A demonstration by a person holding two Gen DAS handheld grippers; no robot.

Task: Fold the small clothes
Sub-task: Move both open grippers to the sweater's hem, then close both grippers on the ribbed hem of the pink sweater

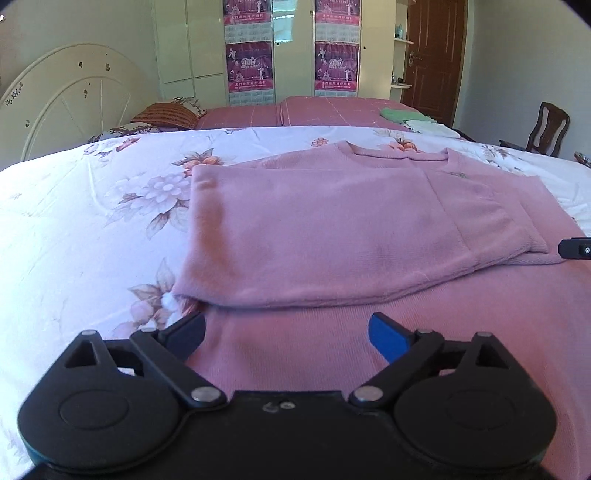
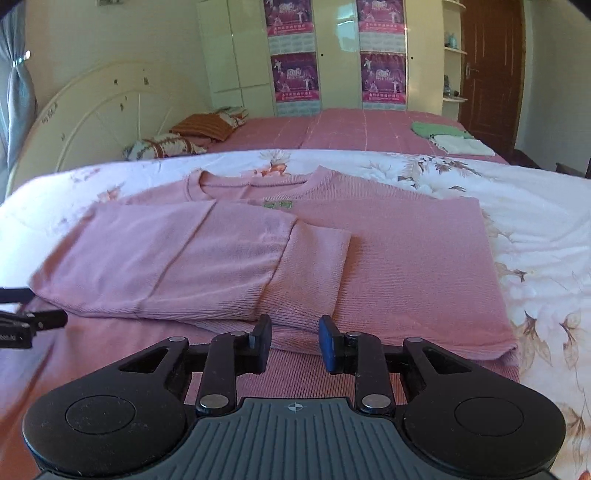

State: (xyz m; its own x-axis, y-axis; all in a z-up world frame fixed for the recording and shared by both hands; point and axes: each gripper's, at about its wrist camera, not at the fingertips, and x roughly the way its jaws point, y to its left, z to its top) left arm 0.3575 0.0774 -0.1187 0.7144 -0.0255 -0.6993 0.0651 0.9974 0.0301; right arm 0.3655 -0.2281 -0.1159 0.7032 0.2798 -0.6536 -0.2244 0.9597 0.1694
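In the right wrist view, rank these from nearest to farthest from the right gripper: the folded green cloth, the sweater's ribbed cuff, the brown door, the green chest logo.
1. Ribbed cuff, just ahead of the right gripper.
2. Green chest logo, mid-sweater, below the collar.
3. Folded green cloth, on the far pink bed, right.
4. Brown door, back wall, far right.

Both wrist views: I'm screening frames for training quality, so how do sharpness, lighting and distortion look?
Left wrist view: strong fisheye bending of the bed edge, dark vignette corners, soft daylight, pink sweater slightly soft, left gripper sharp. Right wrist view: same barrel distortion, sweater's folded sleeve reasonably sharp, right gripper crisp, glare on the wardrobe doors.
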